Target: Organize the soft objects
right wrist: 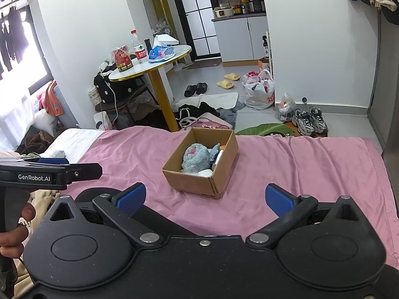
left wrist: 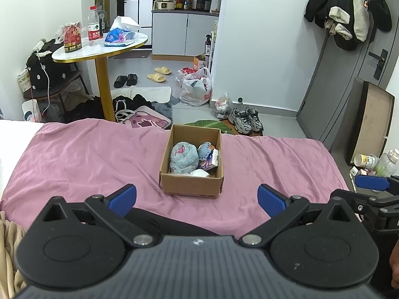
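The setting is a small room with a grey tiled floor, white walls and a kitchenette at the far end; a bed covered by a pink sheet [left wrist: 87, 154] fills the near field. An open cardboard box [left wrist: 190, 184] stands on the sheet near the foot edge of the bed, roughly centred ahead of both cameras. The box holds a light-blue plush toy [left wrist: 183, 157] with pink markings on the left side, a smaller blue soft item [left wrist: 205, 150] at the upper right, a flat printed packet [left wrist: 212, 160] standing against the right wall, and a white crumpled item [left wrist: 199, 173] at the near edge. The contents lie touching one another and stay below the box rim. The left tool [left wrist: 197, 199] hovers over the sheet just short of the box, its blue-padded fingers [left wrist: 124, 198] spread wide with nothing between them. The right tool [right wrist: 205, 199] sits in a matching pose, its fingers [right wrist: 279, 200] likewise spread wide and empty; the box lies ahead and slightly left of it. In the right wrist view, a hand [right wrist: 15, 226] grips the handle of the left tool at the left edge. Beyond the bed, a round tabletop [left wrist: 99, 51] with a gold rim carries a water bottle [left wrist: 93, 26], a snack pack and a tissue pack. On the floor stand plastic bags [left wrist: 197, 87] filled with mixed items, beside slippers and a pair of sneakers.
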